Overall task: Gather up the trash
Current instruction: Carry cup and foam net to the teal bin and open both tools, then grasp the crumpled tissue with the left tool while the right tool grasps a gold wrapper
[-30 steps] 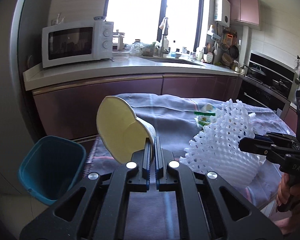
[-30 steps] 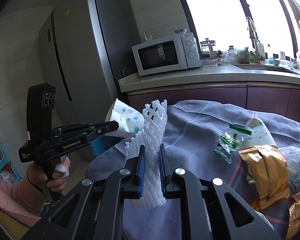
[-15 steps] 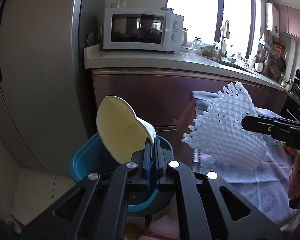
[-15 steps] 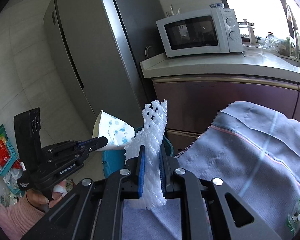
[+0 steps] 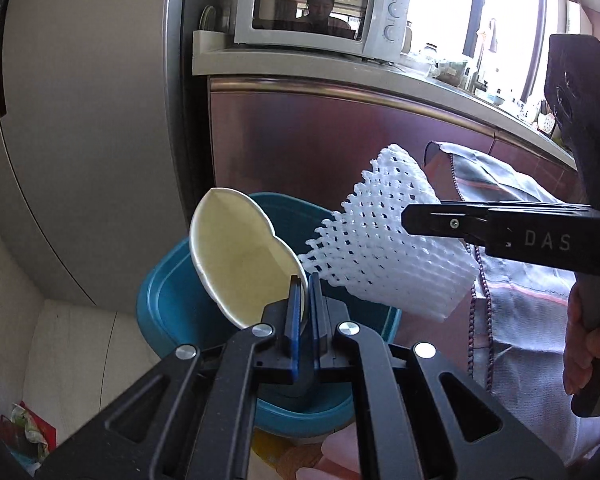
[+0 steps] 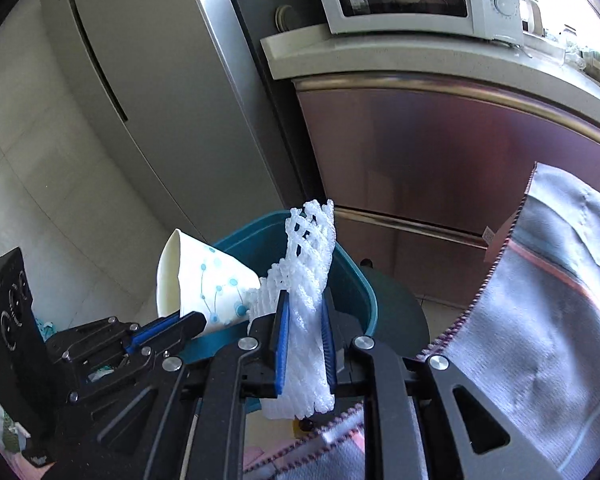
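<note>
The left gripper point(image 5: 305, 280) is clamped on the rim of a flattened paper cup point(image 5: 240, 256), held tilted above the teal bin point(image 5: 168, 300). The right gripper point(image 6: 304, 300), jaws just widening, has white foam netting point(image 6: 308, 280) between its pads above the same bin. Behind the bin stand a refrigerator point(image 6: 140, 60) and a cabinet point(image 6: 420, 152); a grey cloth point(image 6: 540, 300) hangs beside it.

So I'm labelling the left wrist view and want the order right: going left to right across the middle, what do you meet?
Fridge → paper cup held by the left gripper → white foam net → right gripper → grey cloth.
</note>
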A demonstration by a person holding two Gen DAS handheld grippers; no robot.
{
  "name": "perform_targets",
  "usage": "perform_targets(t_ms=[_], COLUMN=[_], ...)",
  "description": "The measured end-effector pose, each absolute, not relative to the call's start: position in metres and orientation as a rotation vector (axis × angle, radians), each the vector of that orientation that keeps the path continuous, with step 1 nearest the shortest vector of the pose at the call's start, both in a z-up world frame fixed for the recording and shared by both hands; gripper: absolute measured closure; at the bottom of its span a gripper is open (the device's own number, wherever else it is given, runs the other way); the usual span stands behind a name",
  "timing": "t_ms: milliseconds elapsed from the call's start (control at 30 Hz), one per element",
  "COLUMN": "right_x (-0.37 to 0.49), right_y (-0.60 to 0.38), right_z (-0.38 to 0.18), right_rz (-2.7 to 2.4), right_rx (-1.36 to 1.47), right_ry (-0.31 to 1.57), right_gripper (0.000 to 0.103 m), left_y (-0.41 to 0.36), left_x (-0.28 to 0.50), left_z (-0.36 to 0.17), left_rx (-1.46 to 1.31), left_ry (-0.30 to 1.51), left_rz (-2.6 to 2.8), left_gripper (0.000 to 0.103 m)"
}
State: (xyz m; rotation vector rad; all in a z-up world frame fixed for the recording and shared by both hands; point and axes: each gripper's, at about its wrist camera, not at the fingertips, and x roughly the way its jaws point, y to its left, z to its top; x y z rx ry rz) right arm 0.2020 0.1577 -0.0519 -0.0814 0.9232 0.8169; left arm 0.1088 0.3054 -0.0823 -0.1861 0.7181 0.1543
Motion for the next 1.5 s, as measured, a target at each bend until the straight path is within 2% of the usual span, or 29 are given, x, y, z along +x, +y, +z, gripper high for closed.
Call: perform_targets(t_ms=[100, 133, 233, 400, 533, 767, 967, 1267, 1500], right_x=[0.207, 0.208, 0.207, 0.201, 0.186, 0.133, 0.088, 0.039, 0.021], right_y=[0.165, 0.165, 0.161, 0.142, 0.119, 0.053, -0.025, -0.150, -0.225], right_z=[-0.061, -0.063, -0.067, -0.063, -0.051, -0.018, -0.003, -0.010, -0.023], right_rz=[0.805, 0.801, 0.798, 0.802, 0.825, 0.850, 0.765, 0.477, 0.279], right_rx=[-0.075, -0.073, -0.055, -0.018, 0.022, 0.042, 0.056, 0.137, 0.199], right_ry=[0.954, 0.958, 0.957, 0.935, 0.893, 0.769, 0.678, 0.651, 0.637], right_gripper=[0.078, 0.077, 0.075, 0.072, 0.068, 0.057, 0.054, 0.053, 0.053], left_y=[0.306, 0.307, 0.304, 0.292, 0.277, 0.224, 0.154, 0.027, -0.032], left_x=[0.111, 0.114, 0.113, 0.095, 0.080, 0.057, 0.045, 0.034, 0.032], left_z=[-0.092, -0.093, -0.096, -0.089, -0.073, -0.038, -0.022, -0.033, -0.048], left_rx=[-0.192, -0.193, -0.187, -0.181, -0.166, -0.120, -0.070, -0.008, 0.016], left_ry=[0.729, 0.733, 0.731, 0.696, 0.638, 0.534, 0.495, 0.560, 0.630], left_rz=[0.150, 0.149, 0.158, 0.163, 0.133, 0.004, -0.190, -0.483, -0.636], left_gripper=[0.098, 0.094, 0.084, 0.081, 0.072, 0.059, 0.051, 0.049, 0.048])
